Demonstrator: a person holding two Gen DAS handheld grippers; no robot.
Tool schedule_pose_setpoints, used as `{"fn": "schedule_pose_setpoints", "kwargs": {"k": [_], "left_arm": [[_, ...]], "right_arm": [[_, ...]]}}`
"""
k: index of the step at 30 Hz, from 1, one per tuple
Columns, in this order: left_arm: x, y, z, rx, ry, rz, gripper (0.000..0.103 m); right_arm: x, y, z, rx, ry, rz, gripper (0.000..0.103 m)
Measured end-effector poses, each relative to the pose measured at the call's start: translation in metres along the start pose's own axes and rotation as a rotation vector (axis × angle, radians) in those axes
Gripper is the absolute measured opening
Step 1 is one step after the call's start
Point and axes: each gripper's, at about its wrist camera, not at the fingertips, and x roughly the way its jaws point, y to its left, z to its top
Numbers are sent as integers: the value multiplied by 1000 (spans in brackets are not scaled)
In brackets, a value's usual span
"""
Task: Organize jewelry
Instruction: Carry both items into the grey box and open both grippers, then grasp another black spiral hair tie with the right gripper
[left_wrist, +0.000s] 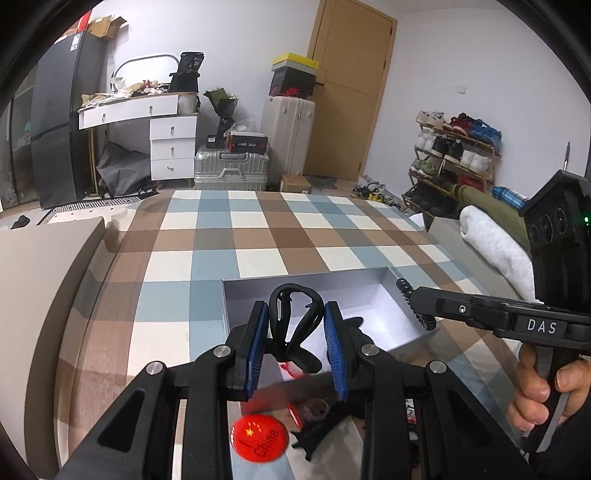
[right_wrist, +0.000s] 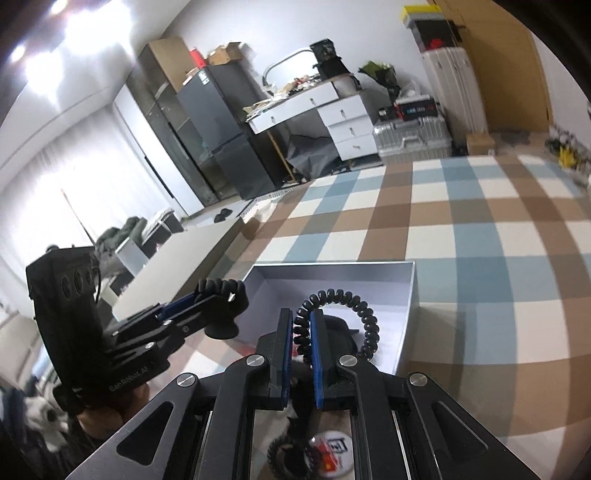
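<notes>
both grippers loaded above the box

currently the left gripper (left_wrist: 298, 325) stands at a narrow setting, its blue pads (left_wrist: 258, 343) clamped on a black looped hair clip (left_wrist: 291, 325). the right gripper (right_wrist: 303, 332) is fully closed, pinching a black spiral hair tie (right_wrist: 343, 314) whose free loop arcs toward 1 o'clock of the jaws. both items hang over the open white box (right_wrist: 408, 295), which sits on the checked cloth (right_wrist: 480, 240). in the left wrist view the right gripper (left_wrist: 410, 293) enters from 3 o'clock. a red round badge (left_wrist: 259, 437) lies at 6 o'clock, below the left jaws.
</notes>
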Motion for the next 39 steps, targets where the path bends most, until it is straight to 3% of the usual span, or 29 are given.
{"fn": "schedule_pose_setpoints", "kwargs": {"k": [9, 21, 25, 28, 29, 31, 33, 35, 39], "left_arm": [[26, 4, -1, 6, 77, 48, 25], [33, -13, -7, 113, 124, 120, 25], [26, -9, -6, 75, 130, 79, 26], [16, -8, -5, 49, 136, 52, 37], [9, -8, -6, 45, 133, 43, 47], [-3, -8, -8, 39, 114, 16, 58], [-16, -8, -12, 36, 99, 32, 77], [-26, -7, -18, 36, 91, 49, 80], [-36, -2, -31, 18, 87, 38, 86]], "right_arm": [[27, -13, 9, 57, 60, -14, 9], [45, -11, 5, 38, 105, -86, 10], [42, -4, 4, -5, 116, -92, 12], [31, 2, 2, -45, 93, -105, 14], [22, 6, 1, -67, 76, -112, 17], [7, 11, -2, -92, 50, -124, 27], [-8, 14, -7, -112, 28, -140, 38], [-18, 17, -14, -139, 43, -157, 39], [-29, 24, -32, -185, 67, -188, 68]]}}
